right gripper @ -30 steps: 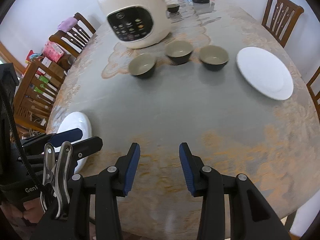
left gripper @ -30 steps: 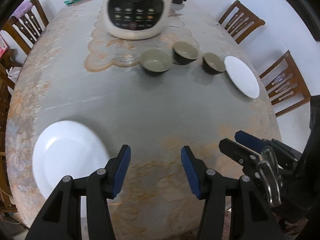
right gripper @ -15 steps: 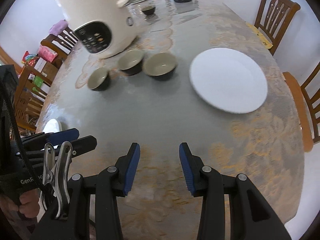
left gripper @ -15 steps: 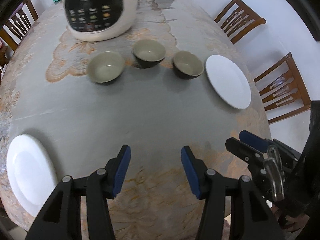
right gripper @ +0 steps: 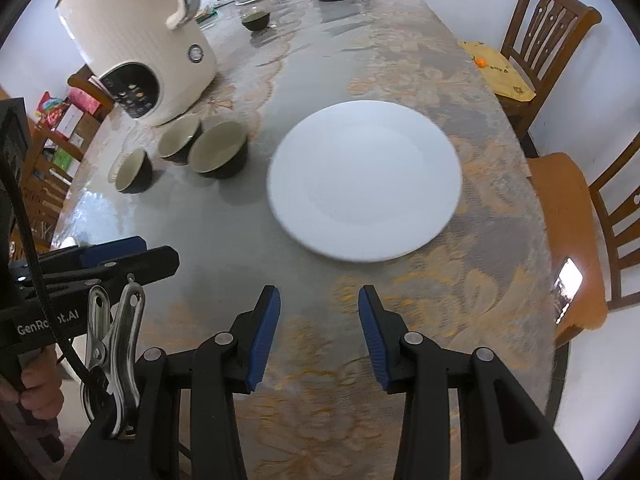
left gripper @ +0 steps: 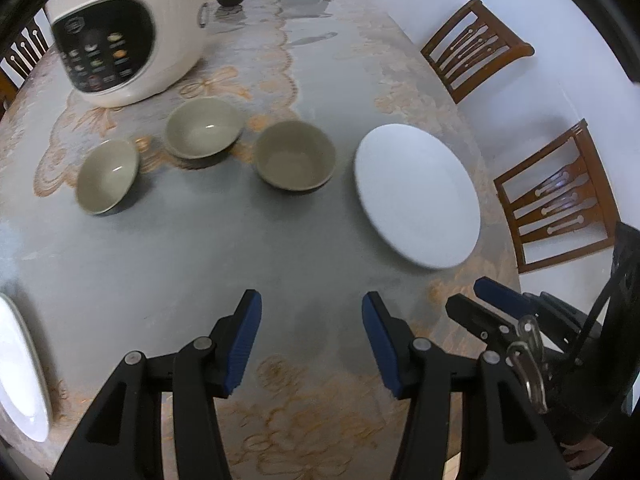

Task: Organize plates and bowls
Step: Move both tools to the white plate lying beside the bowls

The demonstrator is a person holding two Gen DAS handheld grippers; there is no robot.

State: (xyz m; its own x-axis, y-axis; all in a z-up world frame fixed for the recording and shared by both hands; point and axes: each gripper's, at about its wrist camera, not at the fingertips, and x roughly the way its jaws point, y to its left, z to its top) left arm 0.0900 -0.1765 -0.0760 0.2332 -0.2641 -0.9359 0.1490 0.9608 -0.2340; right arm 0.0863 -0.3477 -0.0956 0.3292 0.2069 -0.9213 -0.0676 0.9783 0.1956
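Both tongs hang empty over the counter [left gripper: 160,264], a grey oval top with orange floral lace print. Left tongs [left gripper: 312,340] stand moderately apart, nothing between the blue pads; right tongs [right gripper: 319,332] gape a bit narrower, also bare. Round white ceramic plate [right gripper: 364,186] lies flat straight ahead of the right tongs, near but not touching — in the left view it sits ahead and to the right [left gripper: 416,194]. Three olive-glazed bowls with dark outsides stand in a loose row left of that plate: nearest bowl [left gripper: 295,155] just beside it, middle bowl [left gripper: 204,128], far-left bowl [left gripper: 106,176]. Second white plate [left gripper: 20,372] at the left counter edge, well apart from the left tongs. Cream electric cooker [left gripper: 120,36] stands behind the bowls.
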